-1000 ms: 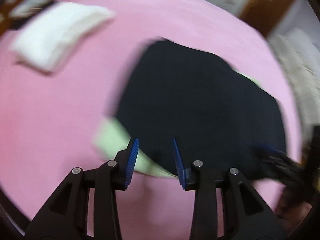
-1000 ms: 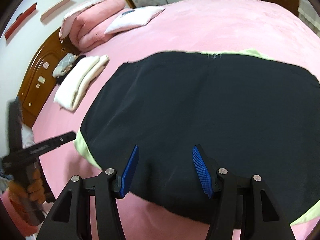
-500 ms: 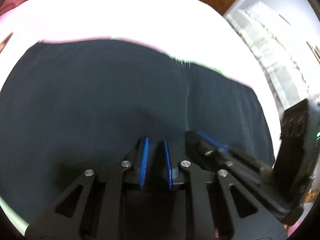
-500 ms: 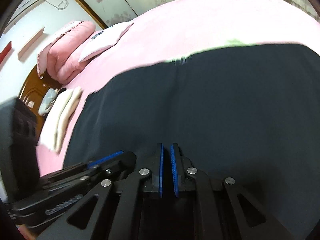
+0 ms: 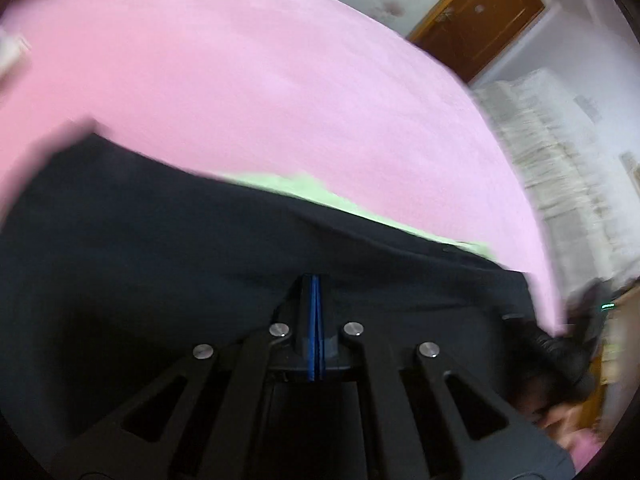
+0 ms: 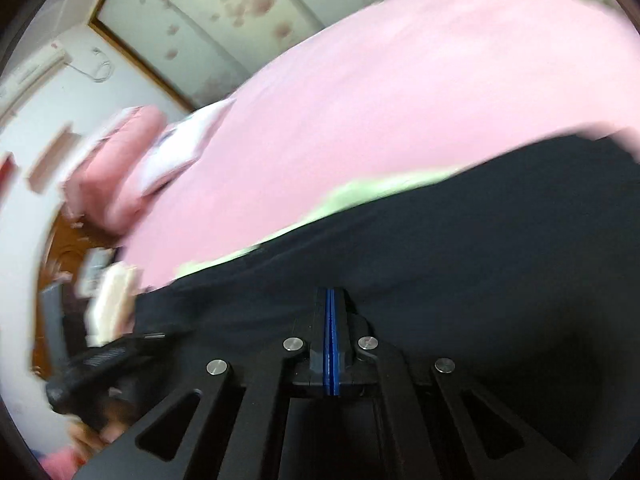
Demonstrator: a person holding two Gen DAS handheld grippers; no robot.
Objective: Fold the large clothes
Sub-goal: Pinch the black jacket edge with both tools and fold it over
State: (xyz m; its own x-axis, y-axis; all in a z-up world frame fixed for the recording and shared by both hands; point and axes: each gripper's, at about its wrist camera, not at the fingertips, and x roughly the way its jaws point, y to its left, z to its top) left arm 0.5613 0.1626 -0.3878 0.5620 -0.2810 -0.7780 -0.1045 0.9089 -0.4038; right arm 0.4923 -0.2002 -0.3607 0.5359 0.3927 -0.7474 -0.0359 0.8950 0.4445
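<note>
A: Left gripper [image 5: 315, 280] and right gripper [image 6: 331, 293] both pinched together at near hem of dark garment [image 5: 140, 240], spread on pink bed [image 5: 280, 80].

B: Could slip free when lifted; cloth between pads unconfirmed.

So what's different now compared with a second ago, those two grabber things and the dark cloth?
Both came down onto the near edge of the dark garment. The left gripper and right gripper have just been closing, and their blue pads now meet at the cloth's edge, which ripples there; whether cloth is pinched is unclear. The garment is otherwise still spread on the pink bed.
</note>
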